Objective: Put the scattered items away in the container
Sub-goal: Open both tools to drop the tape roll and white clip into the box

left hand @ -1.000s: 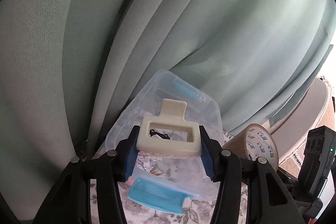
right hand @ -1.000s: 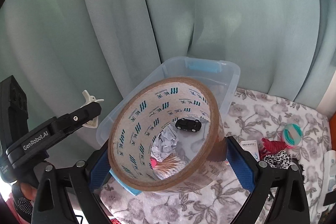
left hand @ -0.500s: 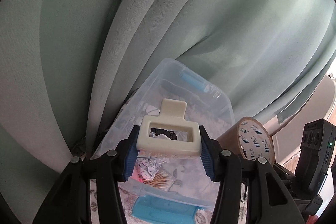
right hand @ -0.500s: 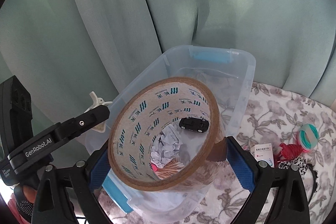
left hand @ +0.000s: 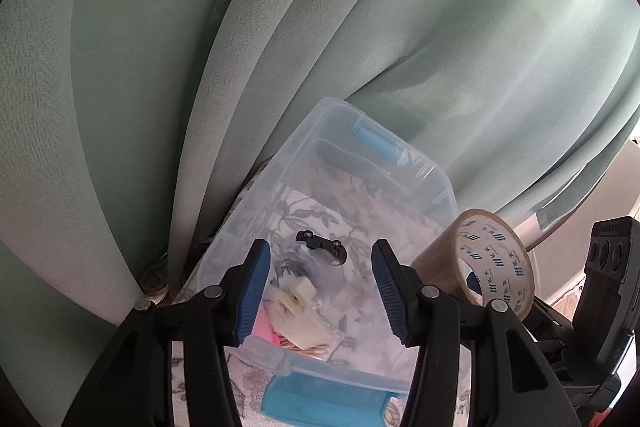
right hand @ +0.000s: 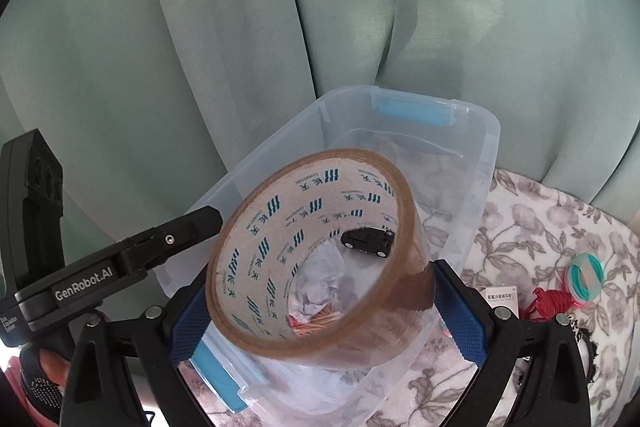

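Note:
A clear plastic bin [left hand: 436, 187] with blue latches sits against the curtain; it also shows in the right wrist view [right hand: 480, 131]. My left gripper [left hand: 320, 291] is open and empty above it. A cream plastic piece [left hand: 300, 311] lies inside, near a black toy car [left hand: 322, 242] and crumpled paper. My right gripper [right hand: 316, 307] is shut on a brown tape roll [right hand: 312, 251], held over the bin's near end; the roll shows in the left wrist view [left hand: 492, 263]. The left gripper's finger [right hand: 176, 239] reaches over the bin's left rim.
A green curtain [right hand: 320, 7] hangs behind the bin. The floral cloth [right hand: 540, 227] to the right holds a teal ring [right hand: 586, 275], red string [right hand: 554, 301] and a small white box [right hand: 500, 297].
My left gripper opened and let go of the cream piece, which dropped into the bin. Both grippers moved closer over the bin.

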Available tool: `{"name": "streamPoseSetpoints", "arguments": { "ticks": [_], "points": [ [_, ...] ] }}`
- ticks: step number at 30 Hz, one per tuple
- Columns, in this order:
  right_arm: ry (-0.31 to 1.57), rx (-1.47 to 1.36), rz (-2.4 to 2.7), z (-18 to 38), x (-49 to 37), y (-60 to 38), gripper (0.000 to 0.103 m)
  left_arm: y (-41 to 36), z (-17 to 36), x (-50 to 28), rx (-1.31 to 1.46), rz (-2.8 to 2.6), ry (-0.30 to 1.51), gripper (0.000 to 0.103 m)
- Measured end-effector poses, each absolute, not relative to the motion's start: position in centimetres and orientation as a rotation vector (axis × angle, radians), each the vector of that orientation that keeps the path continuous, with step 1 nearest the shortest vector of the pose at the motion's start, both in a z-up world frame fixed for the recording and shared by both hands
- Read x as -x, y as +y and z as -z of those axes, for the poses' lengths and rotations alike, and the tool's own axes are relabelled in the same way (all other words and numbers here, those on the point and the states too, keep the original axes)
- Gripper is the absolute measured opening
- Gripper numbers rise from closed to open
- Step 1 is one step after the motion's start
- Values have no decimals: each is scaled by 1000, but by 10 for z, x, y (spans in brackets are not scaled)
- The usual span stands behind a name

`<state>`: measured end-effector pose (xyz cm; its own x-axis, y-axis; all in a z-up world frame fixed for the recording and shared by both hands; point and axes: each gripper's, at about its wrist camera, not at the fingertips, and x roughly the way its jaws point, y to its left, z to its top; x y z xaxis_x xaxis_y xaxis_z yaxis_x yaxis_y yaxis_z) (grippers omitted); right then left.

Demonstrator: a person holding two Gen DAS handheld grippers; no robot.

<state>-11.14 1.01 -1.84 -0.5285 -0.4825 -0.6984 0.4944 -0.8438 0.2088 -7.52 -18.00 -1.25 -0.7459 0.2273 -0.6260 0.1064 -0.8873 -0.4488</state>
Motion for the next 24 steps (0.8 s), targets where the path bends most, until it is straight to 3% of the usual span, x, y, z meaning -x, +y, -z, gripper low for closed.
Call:
{"name": "streamPoseSetpoints", "arguments": {
  "ticks": [10,24],
  "points": [
    [23,-1068,2358,16,106,10,103,-181,8,70,1101,-2774,-736,67],
    [0,-1039,2403,-3,78,28,103,-169,-15,51,1072,-2773,-687,68]
  ]
}}
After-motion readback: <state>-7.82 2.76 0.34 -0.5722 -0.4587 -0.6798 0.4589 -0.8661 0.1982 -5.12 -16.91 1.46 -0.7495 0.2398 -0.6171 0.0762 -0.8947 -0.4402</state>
